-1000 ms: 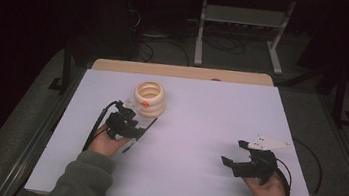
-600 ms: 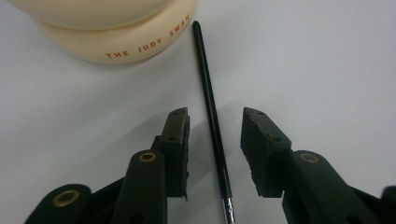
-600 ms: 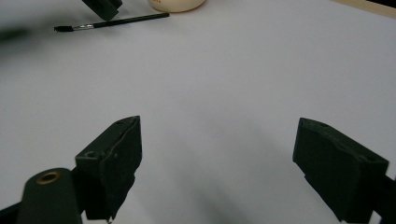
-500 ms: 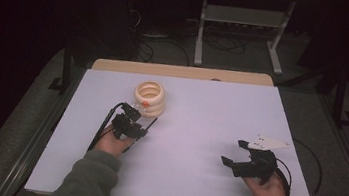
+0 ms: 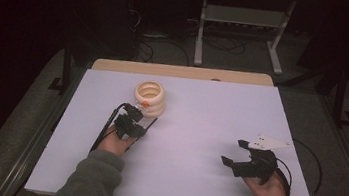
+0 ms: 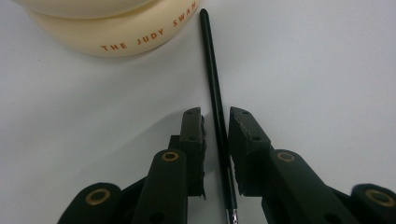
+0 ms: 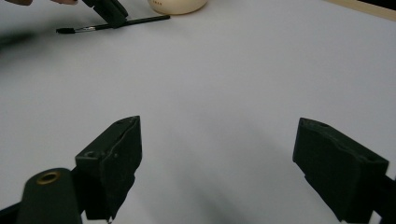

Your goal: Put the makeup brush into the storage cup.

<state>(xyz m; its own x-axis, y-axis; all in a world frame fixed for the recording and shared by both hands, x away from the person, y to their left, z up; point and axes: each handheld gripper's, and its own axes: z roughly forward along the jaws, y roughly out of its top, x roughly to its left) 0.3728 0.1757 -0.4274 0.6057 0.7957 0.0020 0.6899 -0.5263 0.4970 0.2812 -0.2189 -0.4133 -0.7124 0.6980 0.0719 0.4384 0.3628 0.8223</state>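
While the person's forearms enter from the bottom of the high view, the left gripper [image 5: 135, 119] sits on the white table [image 5: 211, 112] just in front of a cream ringed pot [image 5: 150, 98], w/ a thin black brush [image 5: 150, 123] lying beside it; right gripper [image 5: 236, 153] rests well apart, nr the table's right side

Left gripper view: brush [image 6: 215, 93] lies flat on the table, running between the two jaws, far tip reaching nr the pot [image 6: 112, 23], which bears orange lettering. Jaws have just been closing and stand narrow either side of the handle, w/ a slim gap on each side, pads not yet pressing it

Right gripper view: jaws wide apart, nothing between them, bare table beneath. Brush [image 7: 135, 22] and pot [image 7: 177, 4] seen far off, left gripper [image 7: 109, 11] over the brush
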